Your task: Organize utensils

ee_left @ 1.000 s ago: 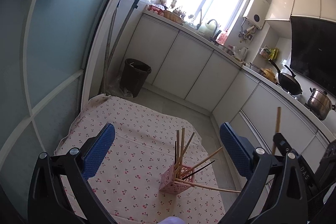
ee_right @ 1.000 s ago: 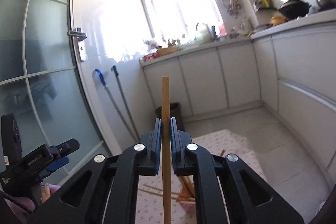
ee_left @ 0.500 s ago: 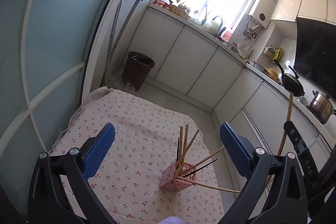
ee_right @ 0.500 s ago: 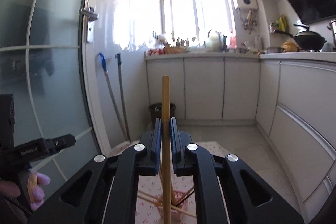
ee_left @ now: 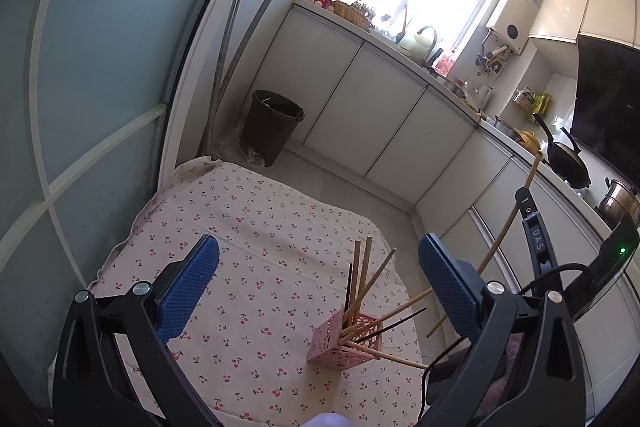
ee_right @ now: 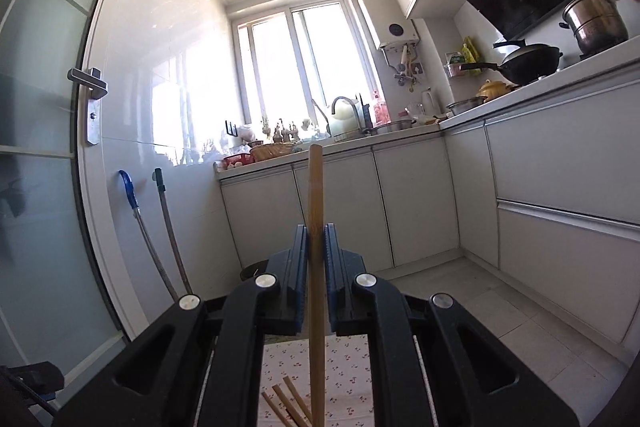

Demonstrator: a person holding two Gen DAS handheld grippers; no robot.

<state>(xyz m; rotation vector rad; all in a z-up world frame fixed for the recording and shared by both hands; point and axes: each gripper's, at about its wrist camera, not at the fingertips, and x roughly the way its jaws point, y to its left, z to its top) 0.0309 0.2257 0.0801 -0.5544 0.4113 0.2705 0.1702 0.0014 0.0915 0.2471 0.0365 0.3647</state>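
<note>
A wooden chopstick (ee_right: pixel 316 227) stands upright, pinched between the closed pads of the right claw (ee_right: pixel 316 239), held in the air above the desk; a pink lattice holder (ee_left: pixel 346 341) sits on the cherry-print cloth (ee_left: pixel 240 227) near the desk's right edge, with several chopsticks (ee_left: pixel 362 279) fanned out in it; the left claw (ee_left: pixel 318 283) hangs wide and empty above the cloth.

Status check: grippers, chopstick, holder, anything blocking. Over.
Left gripper open, empty, above the tablecloth. Right gripper shut on wooden chopstick. Pink holder upright, chopsticks splayed in it. Nothing in the way.
</note>
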